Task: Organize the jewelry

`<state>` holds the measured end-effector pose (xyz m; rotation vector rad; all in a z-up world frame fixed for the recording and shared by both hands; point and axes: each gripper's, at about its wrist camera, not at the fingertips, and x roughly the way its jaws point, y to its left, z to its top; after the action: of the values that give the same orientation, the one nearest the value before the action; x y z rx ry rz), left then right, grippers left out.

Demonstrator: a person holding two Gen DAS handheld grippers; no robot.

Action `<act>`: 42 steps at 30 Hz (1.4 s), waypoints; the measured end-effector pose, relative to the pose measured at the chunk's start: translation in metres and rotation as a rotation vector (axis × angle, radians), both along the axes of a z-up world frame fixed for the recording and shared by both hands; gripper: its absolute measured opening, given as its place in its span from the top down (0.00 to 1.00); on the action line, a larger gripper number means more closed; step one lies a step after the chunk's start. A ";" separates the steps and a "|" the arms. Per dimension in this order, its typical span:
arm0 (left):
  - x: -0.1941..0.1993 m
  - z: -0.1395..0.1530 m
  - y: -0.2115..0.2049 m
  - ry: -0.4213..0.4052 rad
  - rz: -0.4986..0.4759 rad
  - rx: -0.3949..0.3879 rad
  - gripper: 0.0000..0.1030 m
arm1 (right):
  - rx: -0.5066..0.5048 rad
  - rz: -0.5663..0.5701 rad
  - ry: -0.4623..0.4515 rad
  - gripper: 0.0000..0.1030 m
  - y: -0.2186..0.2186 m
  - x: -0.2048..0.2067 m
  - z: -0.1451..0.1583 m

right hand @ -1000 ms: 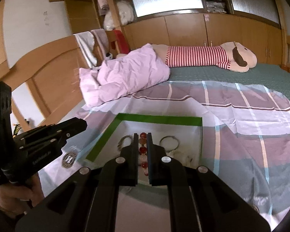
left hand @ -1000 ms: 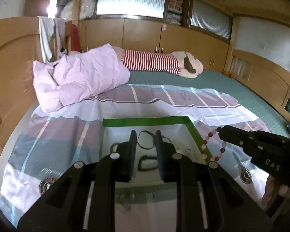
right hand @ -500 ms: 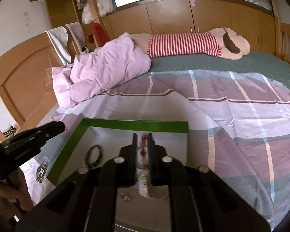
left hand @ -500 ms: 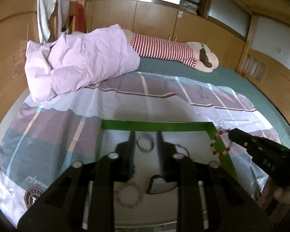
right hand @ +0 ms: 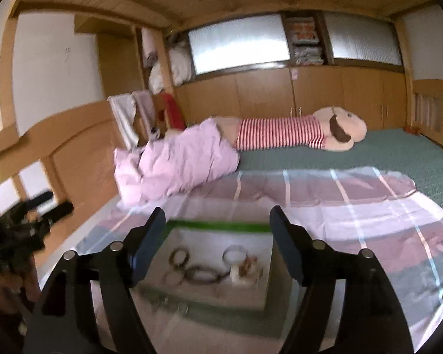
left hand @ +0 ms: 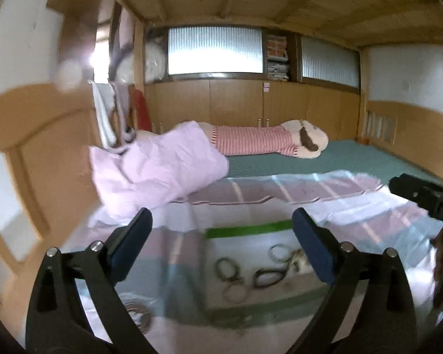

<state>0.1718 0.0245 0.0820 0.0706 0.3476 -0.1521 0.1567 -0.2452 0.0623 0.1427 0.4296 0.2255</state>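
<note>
A shallow box with a green rim [right hand: 221, 224] [left hand: 248, 231] lies on the bed. Several bracelets lie inside it: dark rings [right hand: 179, 256] [left hand: 225, 265], a dark oval one [right hand: 205, 275] [left hand: 267, 275], a pale ring [right hand: 234, 254] and a red and white bead bracelet [right hand: 246, 267] at the right. My right gripper [right hand: 217, 221] is open and empty, raised above the box. My left gripper [left hand: 221, 221] is open and empty, also above the box. The left gripper shows at the left edge of the right wrist view [right hand: 29, 221].
The box rests on a striped pink and white sheet [right hand: 354, 200] over a green mattress [right hand: 398, 150]. A crumpled pink quilt [right hand: 180, 162] and a long striped plush toy [right hand: 295, 132] lie at the back. A wooden headboard [right hand: 79, 159] stands left.
Both grippers opened wide and lifted back from the box. The right one let go of the red and white bead bracelet, which now lies in the box.
</note>
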 end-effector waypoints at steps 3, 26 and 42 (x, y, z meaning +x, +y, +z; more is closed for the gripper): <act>-0.025 -0.003 0.017 0.029 0.012 -0.030 0.07 | -0.023 0.019 0.073 0.30 0.004 -0.023 -0.018; -0.072 -0.067 0.002 0.266 -0.035 -0.037 0.07 | -0.036 0.056 0.155 0.30 0.029 -0.068 -0.049; -0.062 -0.075 -0.008 0.290 -0.041 -0.031 0.07 | -0.031 0.075 0.164 0.30 0.031 -0.065 -0.051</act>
<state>0.1099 0.0161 0.0067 0.0247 0.6329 -0.2094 0.0917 -0.2139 0.0108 0.1149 0.6017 0.2813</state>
